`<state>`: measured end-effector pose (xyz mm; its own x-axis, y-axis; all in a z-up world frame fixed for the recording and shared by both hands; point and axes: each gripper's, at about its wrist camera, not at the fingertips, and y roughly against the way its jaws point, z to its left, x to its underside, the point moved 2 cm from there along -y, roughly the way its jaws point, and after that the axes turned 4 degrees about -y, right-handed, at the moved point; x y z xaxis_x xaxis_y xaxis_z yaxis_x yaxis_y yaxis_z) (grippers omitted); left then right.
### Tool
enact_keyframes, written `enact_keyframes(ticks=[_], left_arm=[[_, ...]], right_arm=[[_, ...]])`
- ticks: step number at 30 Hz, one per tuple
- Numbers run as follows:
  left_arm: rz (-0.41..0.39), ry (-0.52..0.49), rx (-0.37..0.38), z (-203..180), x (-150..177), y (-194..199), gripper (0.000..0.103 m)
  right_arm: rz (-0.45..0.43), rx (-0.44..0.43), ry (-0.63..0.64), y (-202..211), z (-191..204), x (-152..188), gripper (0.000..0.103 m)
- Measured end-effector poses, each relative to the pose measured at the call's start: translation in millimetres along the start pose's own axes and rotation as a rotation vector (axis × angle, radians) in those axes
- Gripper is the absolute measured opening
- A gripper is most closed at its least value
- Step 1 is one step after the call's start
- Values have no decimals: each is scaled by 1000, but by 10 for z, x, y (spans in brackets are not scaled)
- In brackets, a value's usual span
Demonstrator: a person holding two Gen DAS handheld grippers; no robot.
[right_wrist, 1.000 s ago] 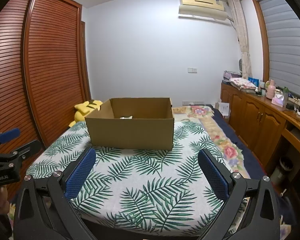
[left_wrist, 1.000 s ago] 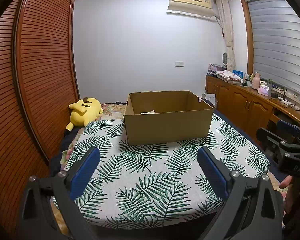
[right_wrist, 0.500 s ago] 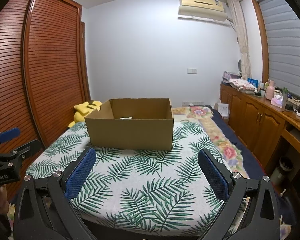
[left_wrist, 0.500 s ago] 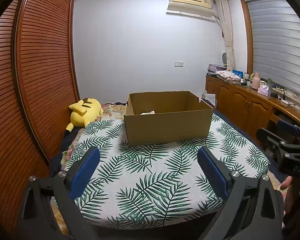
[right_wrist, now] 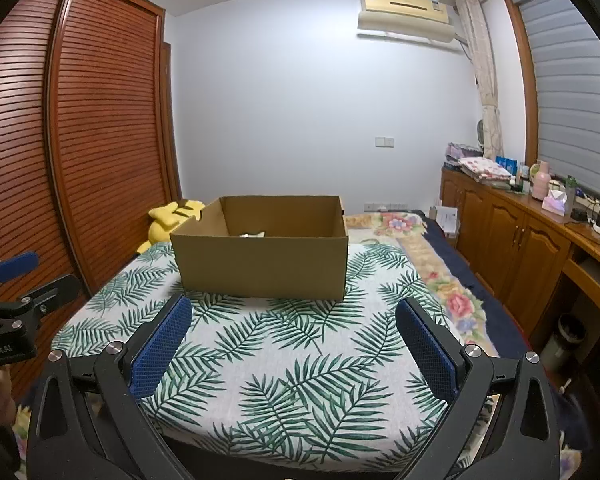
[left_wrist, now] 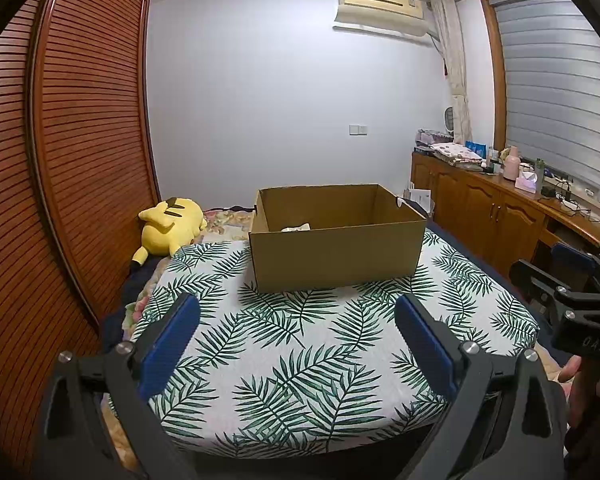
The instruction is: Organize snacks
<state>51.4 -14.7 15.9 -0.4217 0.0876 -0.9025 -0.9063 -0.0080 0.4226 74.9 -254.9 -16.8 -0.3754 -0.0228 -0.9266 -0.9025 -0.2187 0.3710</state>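
An open brown cardboard box (left_wrist: 336, 254) stands on the far part of a table with a palm-leaf cloth (left_wrist: 300, 344); it also shows in the right wrist view (right_wrist: 262, 262). A pale snack packet (left_wrist: 296, 227) peeks over its rim, and also in the right wrist view (right_wrist: 253, 234). My left gripper (left_wrist: 296, 320) is open and empty, above the table's near half. My right gripper (right_wrist: 292, 320) is open and empty, at about the same distance from the box. Each gripper shows at the edge of the other's view.
A yellow plush toy (left_wrist: 168, 226) lies on the bed left of the table. A slatted wooden wardrobe (left_wrist: 60, 160) runs along the left. A wooden cabinet (right_wrist: 520, 240) with bottles and cloths runs along the right. A small bin (right_wrist: 568, 340) stands on the floor at the right.
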Motion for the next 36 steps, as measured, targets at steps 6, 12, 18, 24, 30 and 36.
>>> enact_keyframes(ticks=[6,12,18,24,30,36], left_arm=[[0,1,-2,5,-2,2,99],[3,5,2,20,-5,11,99],[7,8,2,33,3,3,99],[7,7,1,36,3,-7,99],[6,8,2,40,10,-10,99],[7,8,2,40,12,-10,99]], right_arm=[[3,-3,-3,-17,16,-3,103],[5,-4,-1,-16,27,3,103],[6,-5,2,-24,27,8,103],[9,-7,2,-31,21,11,103],[9,-7,1,-32,22,9,103],[10,-7,2,-32,22,10,103]])
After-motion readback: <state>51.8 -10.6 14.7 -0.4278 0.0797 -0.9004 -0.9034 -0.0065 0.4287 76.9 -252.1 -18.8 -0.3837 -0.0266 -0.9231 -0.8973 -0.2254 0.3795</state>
